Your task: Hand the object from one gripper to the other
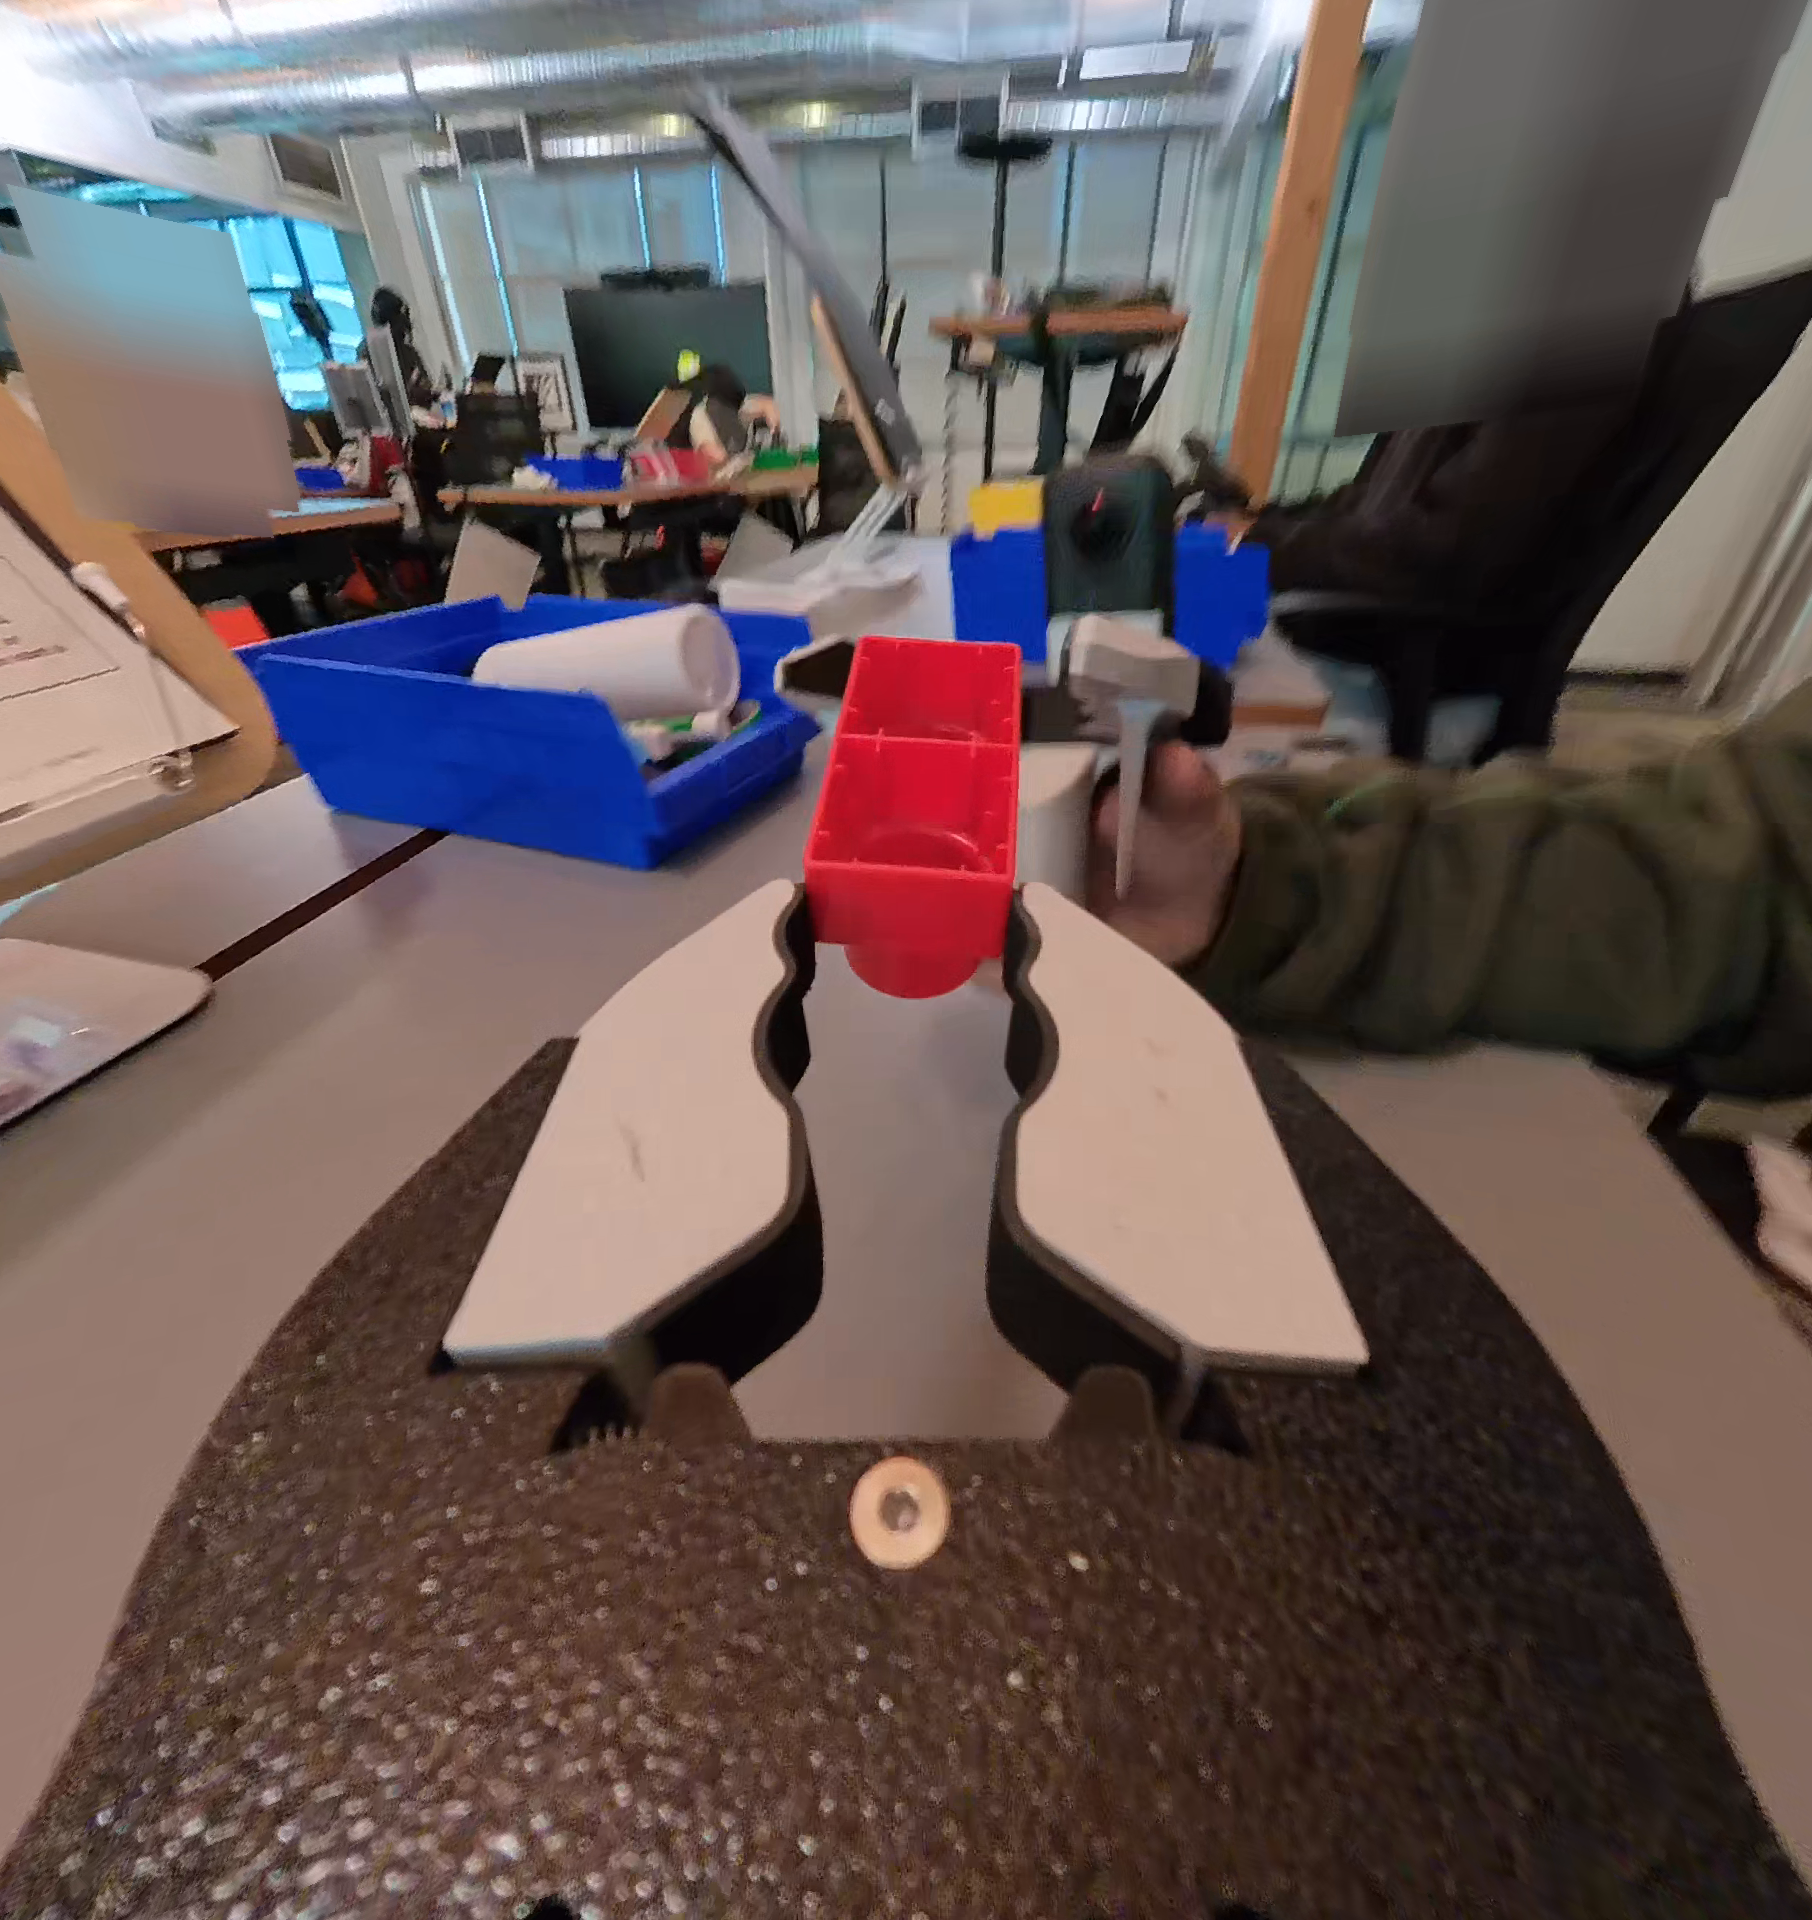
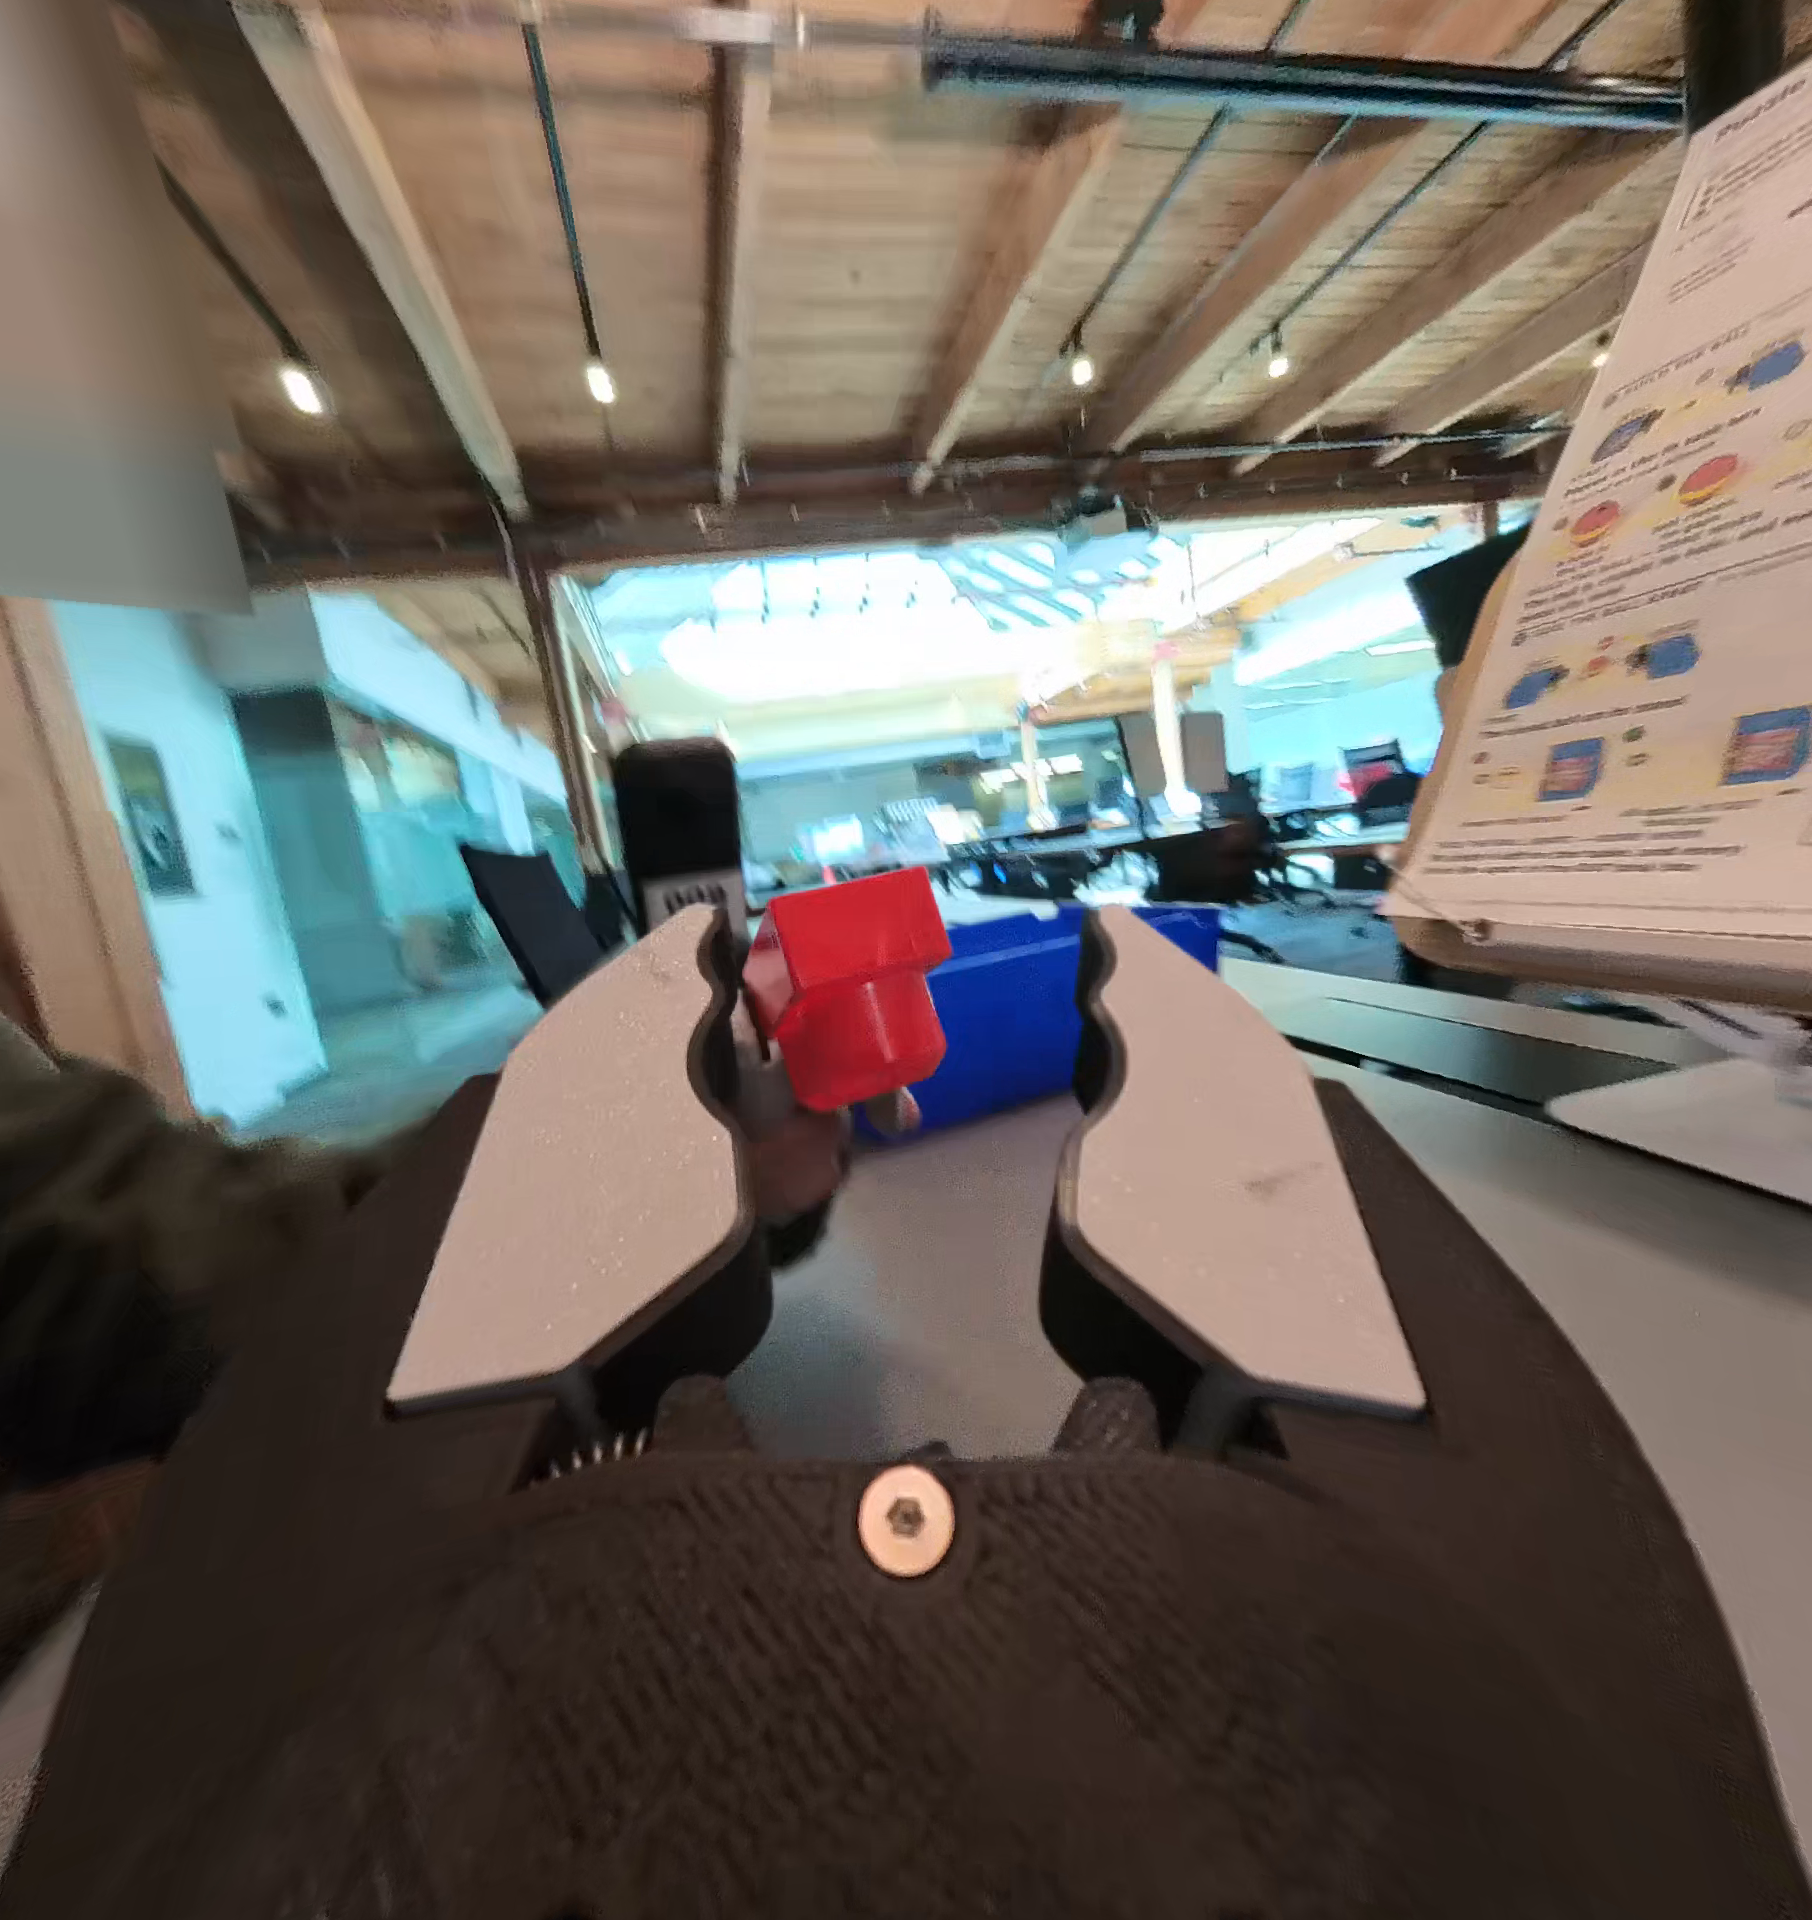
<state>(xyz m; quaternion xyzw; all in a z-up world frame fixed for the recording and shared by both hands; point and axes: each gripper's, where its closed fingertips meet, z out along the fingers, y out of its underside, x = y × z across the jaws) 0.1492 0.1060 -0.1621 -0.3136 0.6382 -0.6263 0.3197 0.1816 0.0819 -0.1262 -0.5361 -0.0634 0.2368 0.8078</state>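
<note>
Above the grey surface [image 1: 382, 1039]: red block [image 1: 917, 821] clamped at near end between left claw [image 1: 907, 925] tips. Right claw [image 2: 902, 966] spread wide, block [image 2: 850, 987] between its tips, untouched.

The right gripper [image 2: 902, 971] has its jaws spread apart above the grey counter [image 2: 1504, 1299]. Beyond them, nearer the left jaw, hangs a red block [image 2: 848, 987] with 1 round stud facing the camera, not touching either. A blue bin [image 2: 1006, 1018] sits behind it.
</note>
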